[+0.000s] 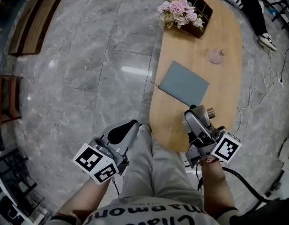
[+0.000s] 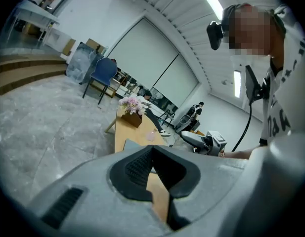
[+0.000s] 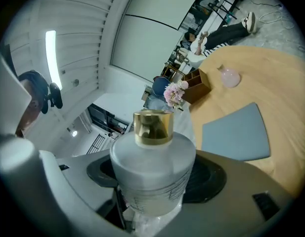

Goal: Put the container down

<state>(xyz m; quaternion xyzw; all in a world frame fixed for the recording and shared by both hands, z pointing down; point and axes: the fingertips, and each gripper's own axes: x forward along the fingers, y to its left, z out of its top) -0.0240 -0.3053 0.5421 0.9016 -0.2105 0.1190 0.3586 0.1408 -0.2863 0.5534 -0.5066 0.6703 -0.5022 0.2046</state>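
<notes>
- Right gripper [image 1: 199, 117]: fingers closed on a frosted container [image 3: 153, 168], pads on its body, gold cap [image 3: 152, 127] clear of them
- Long axis of container runs along the fingers; cap points out past the fingertips, base sits back toward the gripper body
- Left gripper [image 2: 152, 166]: pads pressed together, nothing between them; hangs well off to the side of the table [image 1: 225, 95], over the floor
- The right gripper is the nearer to the table, over its near end; wood lies ahead of and below the fingers, grey mat [image 1: 183, 83] just beyond the fingertips
- Height above the wood cannot be read
- Judgement: with the base facing back, the fingers likely need tipping cap-up before lowering, or the container goes down on its side and may roll
</notes>
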